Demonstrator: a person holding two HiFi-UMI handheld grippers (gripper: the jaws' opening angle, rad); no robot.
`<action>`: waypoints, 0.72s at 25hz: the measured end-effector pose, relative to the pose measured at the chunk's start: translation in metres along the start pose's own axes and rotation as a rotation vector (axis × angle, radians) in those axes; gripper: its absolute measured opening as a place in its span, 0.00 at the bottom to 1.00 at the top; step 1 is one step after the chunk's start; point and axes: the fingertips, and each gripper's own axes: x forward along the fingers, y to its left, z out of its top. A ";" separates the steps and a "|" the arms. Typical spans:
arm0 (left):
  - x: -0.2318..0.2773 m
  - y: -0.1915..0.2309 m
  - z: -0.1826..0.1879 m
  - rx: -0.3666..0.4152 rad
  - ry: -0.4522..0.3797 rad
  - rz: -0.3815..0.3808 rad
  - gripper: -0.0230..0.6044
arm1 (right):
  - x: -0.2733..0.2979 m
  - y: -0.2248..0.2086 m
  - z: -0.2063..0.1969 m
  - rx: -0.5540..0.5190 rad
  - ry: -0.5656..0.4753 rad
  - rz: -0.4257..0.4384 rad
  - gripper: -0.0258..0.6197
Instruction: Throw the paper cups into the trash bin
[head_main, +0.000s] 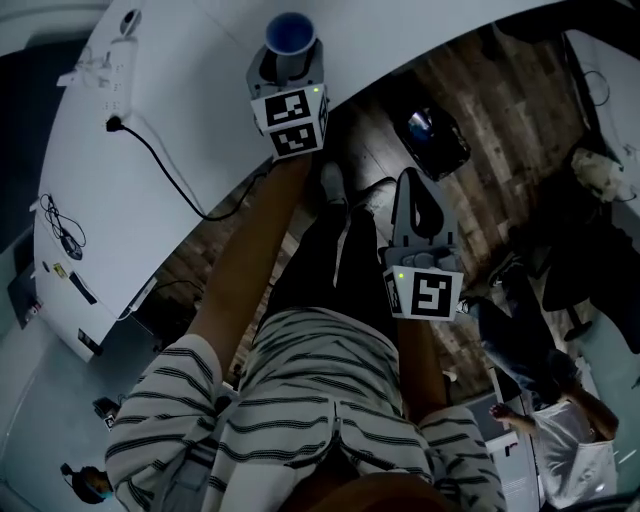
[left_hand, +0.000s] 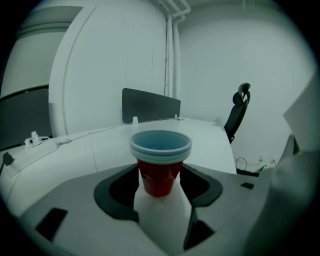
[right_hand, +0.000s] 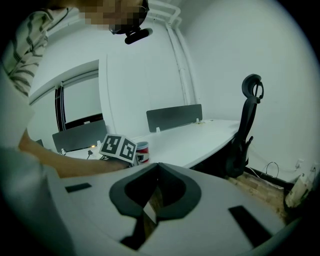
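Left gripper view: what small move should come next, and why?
Probably lift the left gripper straight up. Its jaws look closed on the red paper cup, whose wall seems creased, while the cup sits low over the white table; lifting would free it for carrying away.

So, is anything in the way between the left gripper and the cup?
No, nothing visible. The cup sits right between the jaws of the left gripper, which grip its red sides, with only bare table around it.
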 end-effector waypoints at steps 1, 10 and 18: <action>-0.001 0.000 0.003 -0.001 -0.011 -0.006 0.47 | -0.001 -0.001 0.000 -0.002 -0.001 -0.005 0.05; -0.020 -0.014 0.030 0.017 -0.024 -0.047 0.45 | -0.009 -0.008 0.011 -0.004 -0.013 -0.040 0.05; -0.053 -0.037 0.066 0.018 -0.077 -0.095 0.45 | -0.027 -0.024 0.029 0.009 -0.067 -0.087 0.05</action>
